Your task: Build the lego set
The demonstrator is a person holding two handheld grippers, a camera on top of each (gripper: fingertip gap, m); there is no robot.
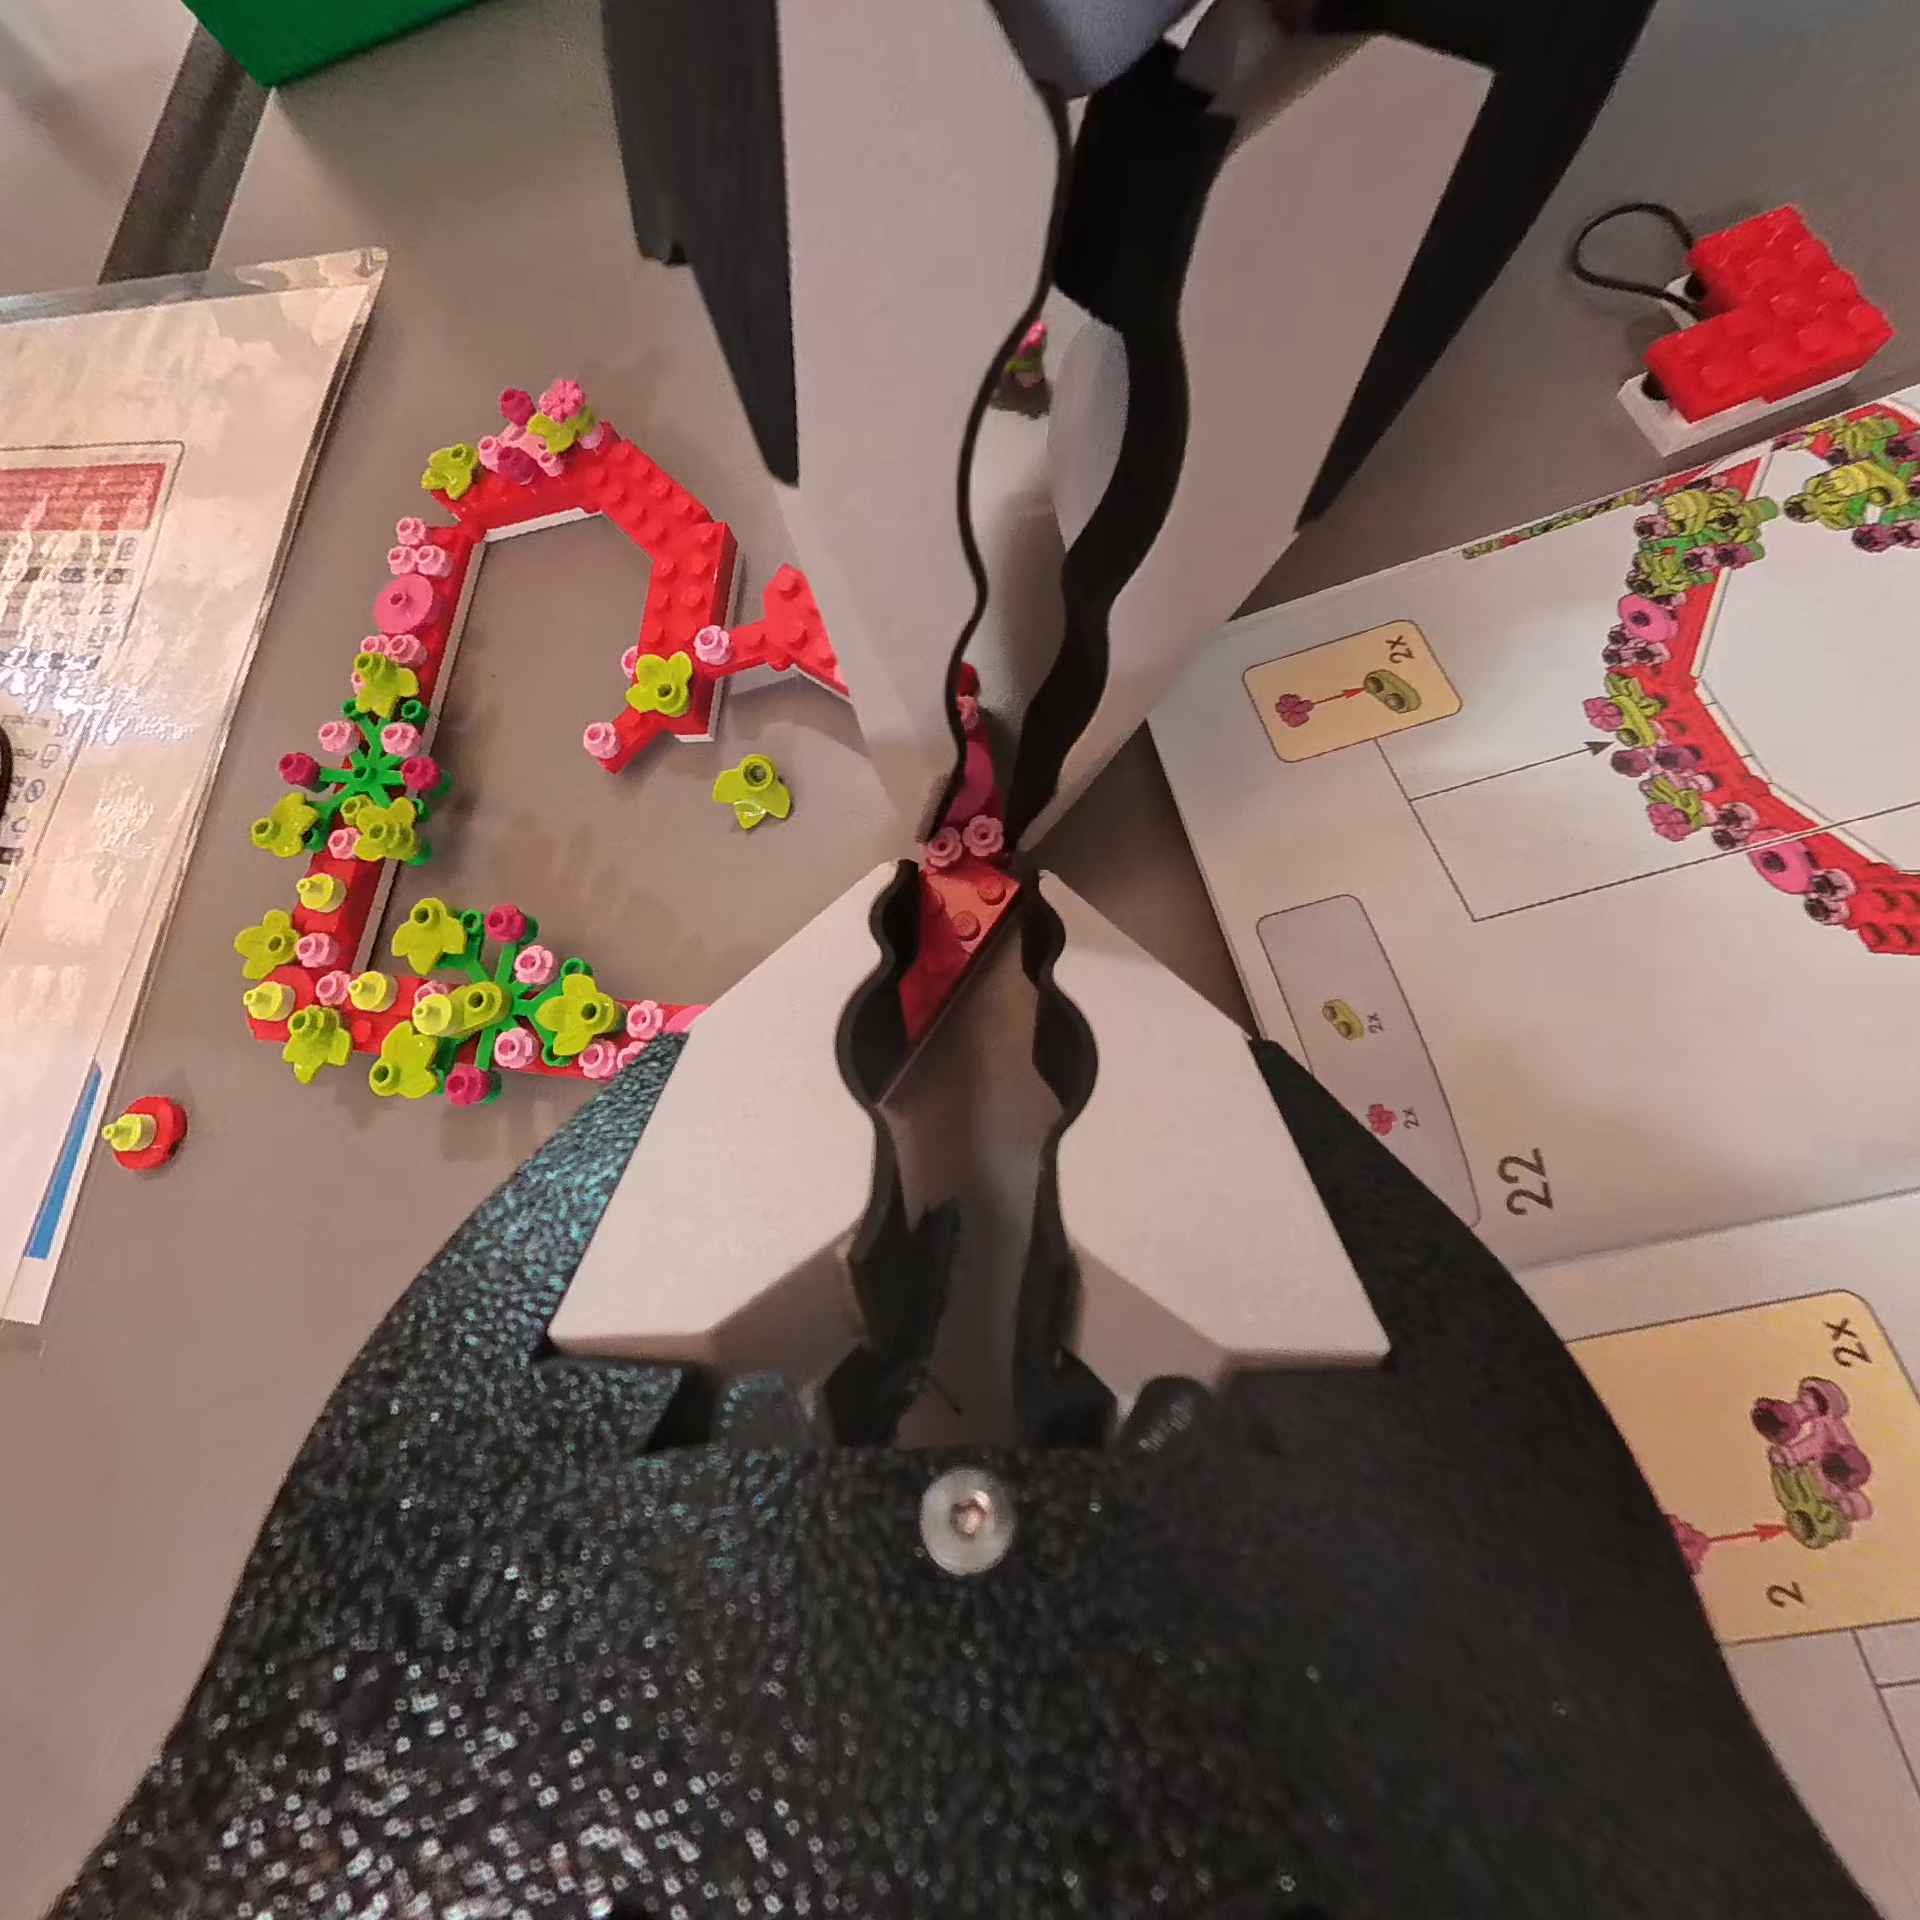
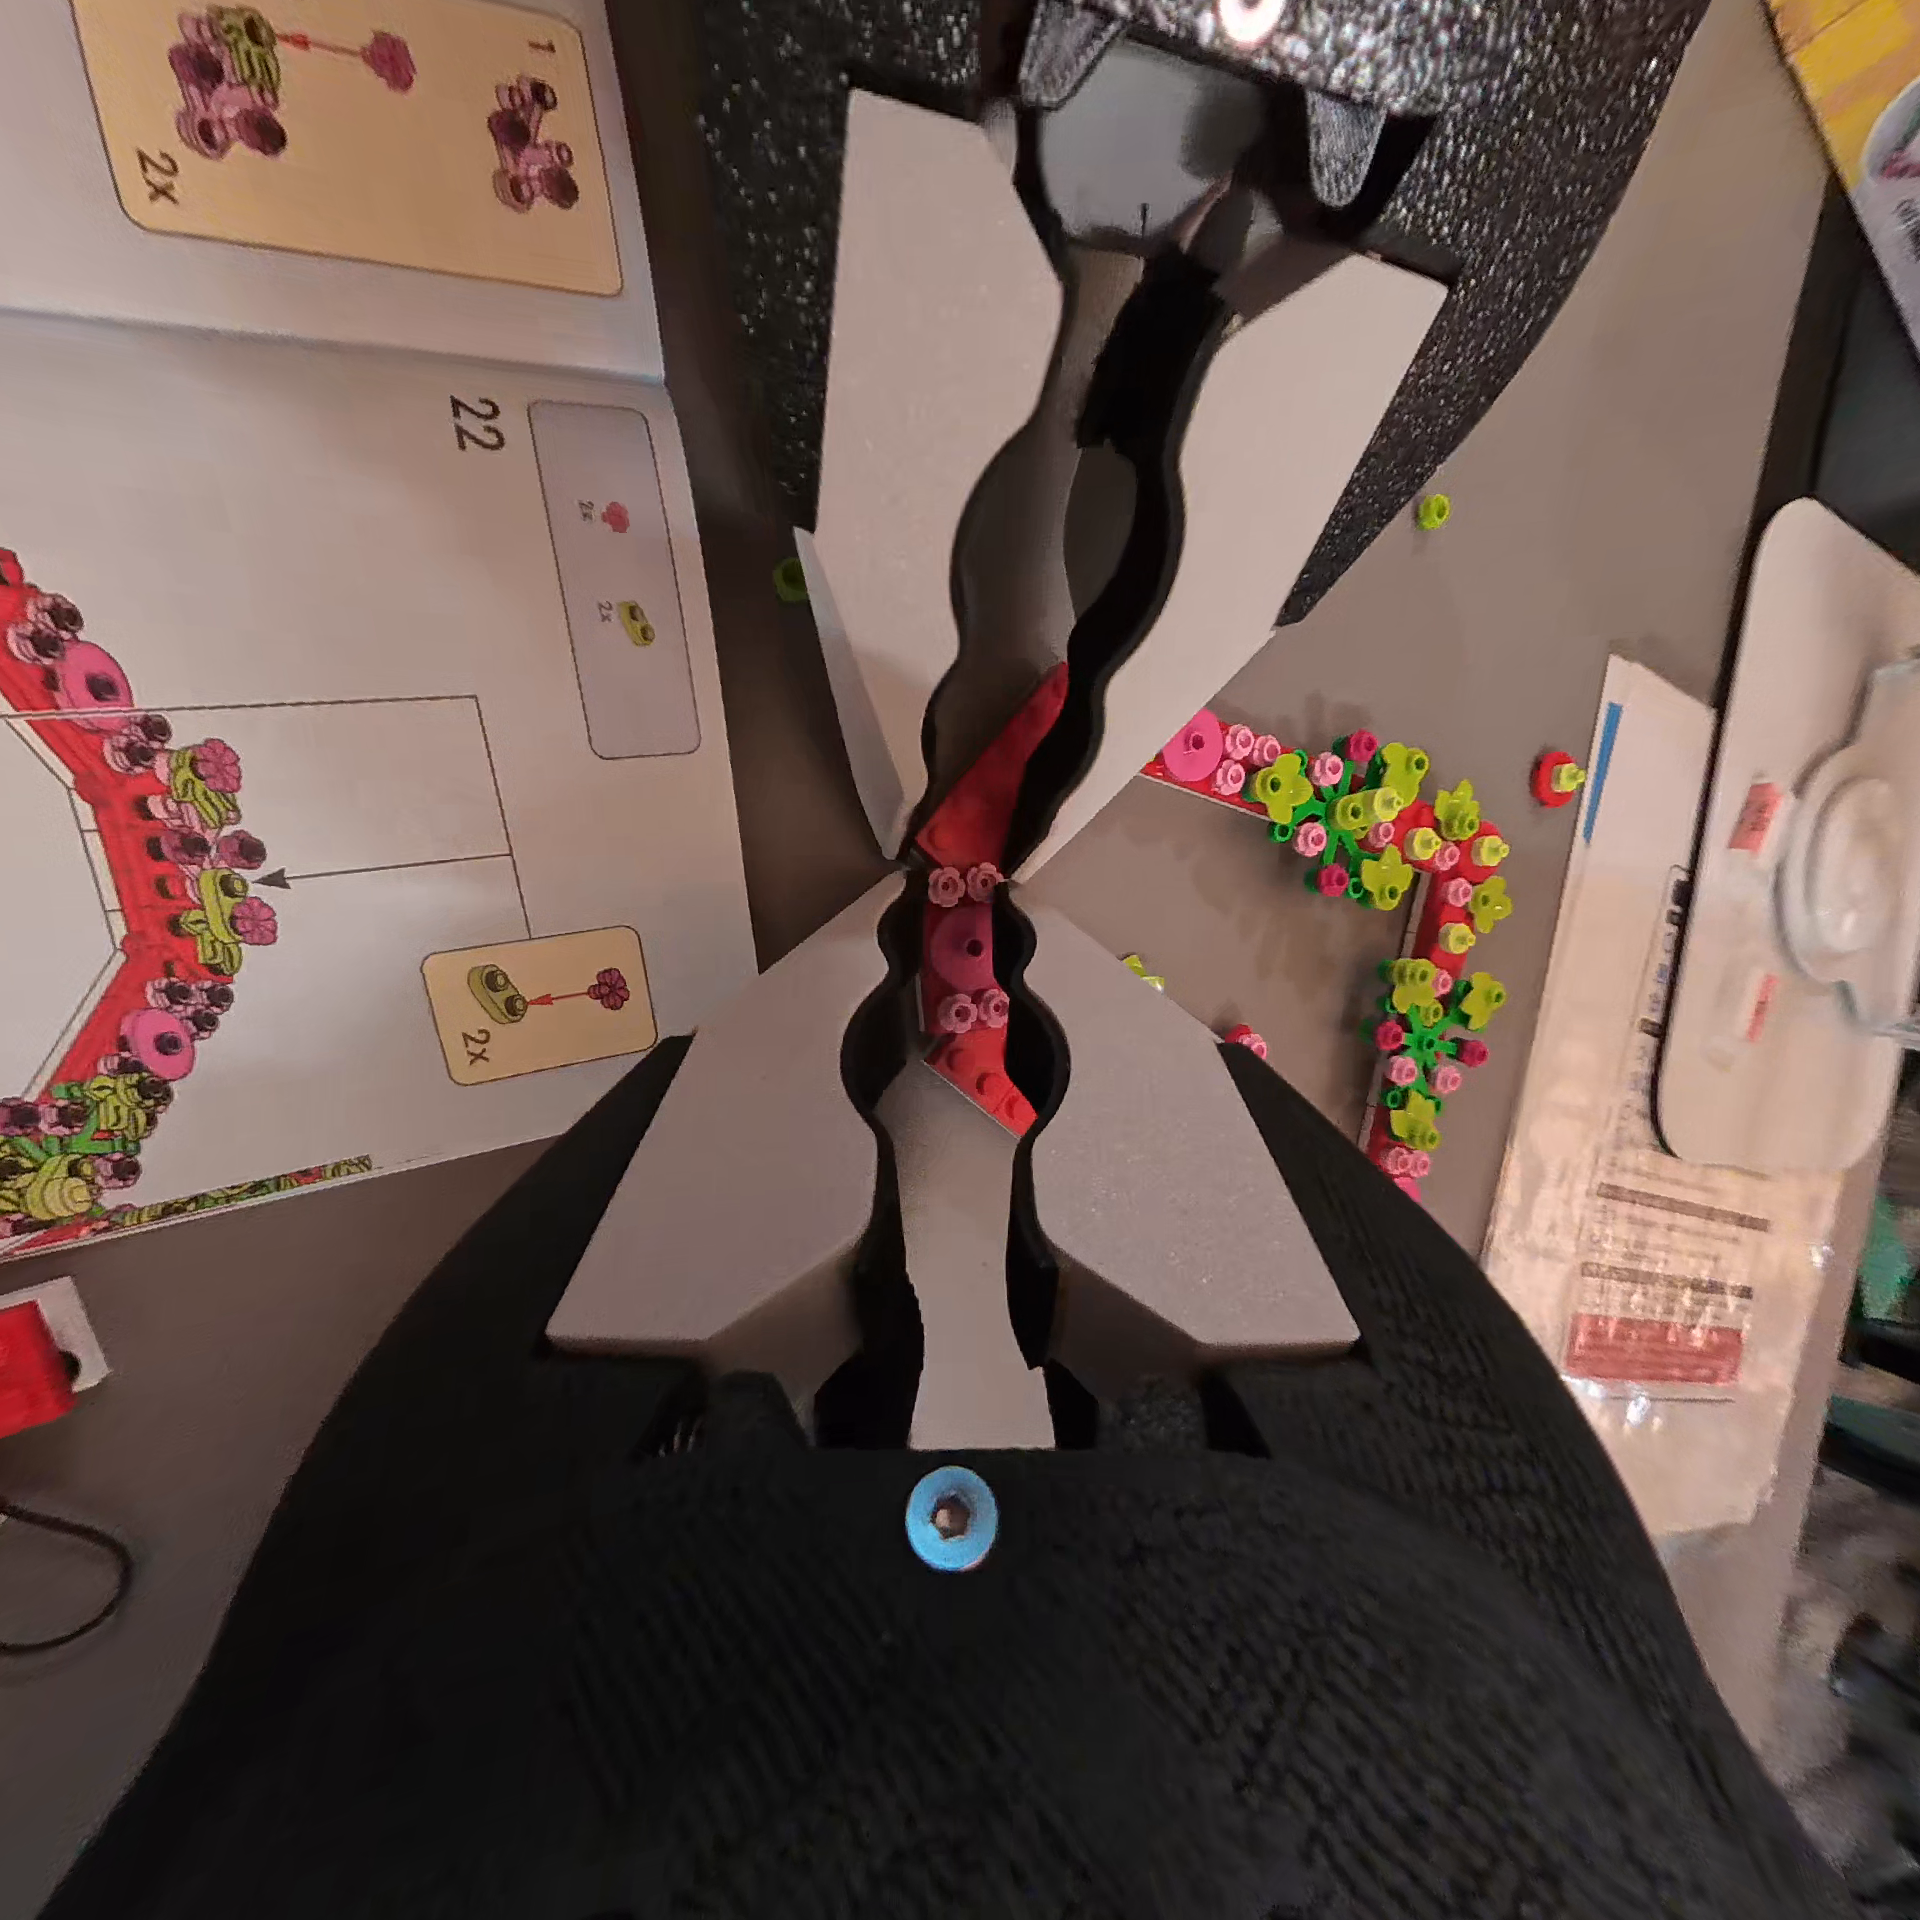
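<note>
Both-handed, left tool (image 1: 961, 868) and right tool (image 2: 951, 883) tip-to-tip, each clamped on red strip (image 2: 971, 945).

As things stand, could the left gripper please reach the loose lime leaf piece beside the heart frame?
Probably not: the left gripper is shut on the red frame segment, though the lime leaf piece lies unobstructed.

Speckled black bodies, seemingly grey-white fingers (image 1: 727, 1174)

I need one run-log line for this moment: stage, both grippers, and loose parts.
stage: frame segment join | left gripper: shut on red frame segment | right gripper: shut on red frame segment | loose: lime leaf piece
</note>
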